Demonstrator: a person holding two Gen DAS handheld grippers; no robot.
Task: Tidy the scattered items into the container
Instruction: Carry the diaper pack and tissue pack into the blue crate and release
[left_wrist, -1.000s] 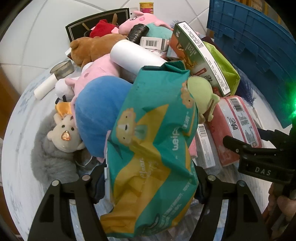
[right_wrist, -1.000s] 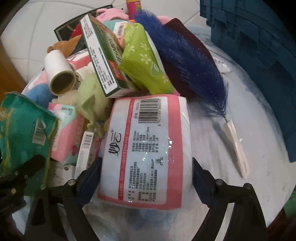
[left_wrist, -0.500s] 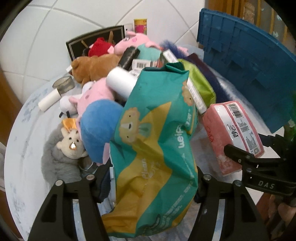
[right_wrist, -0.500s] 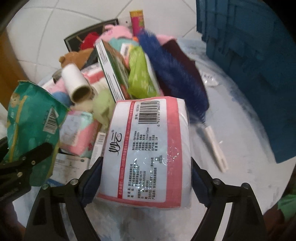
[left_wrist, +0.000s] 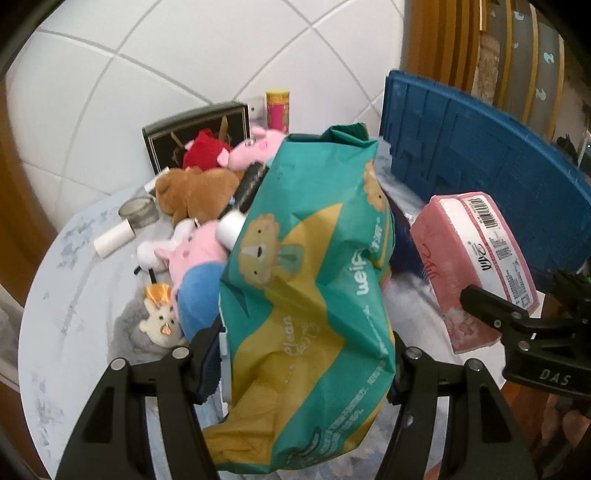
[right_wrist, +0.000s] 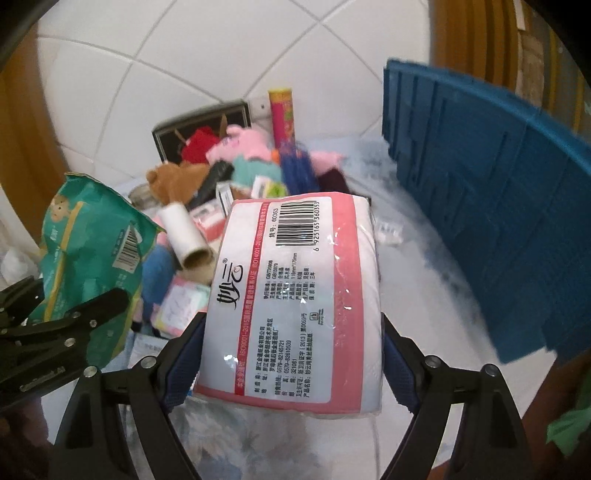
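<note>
1. Left wrist view: the left tongs (left_wrist: 299, 354) pinch a green wipes pack (left_wrist: 314, 280) at its lower half, their jaws having just closed a little further, so it hangs clear of the toy pile (left_wrist: 192, 206).
2. The right tongs (right_wrist: 291, 354) squeeze a pink tissue pack (right_wrist: 291, 295) crosswise.
3. Both packs are held above the table (left_wrist: 66, 314), with the blue crate (right_wrist: 491, 206) just to the right.

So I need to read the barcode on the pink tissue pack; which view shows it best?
The right wrist view: the pink tissue pack fills the centre, label and barcode facing the camera. The left wrist view shows it sideways at the edge, its barcode small.
</note>
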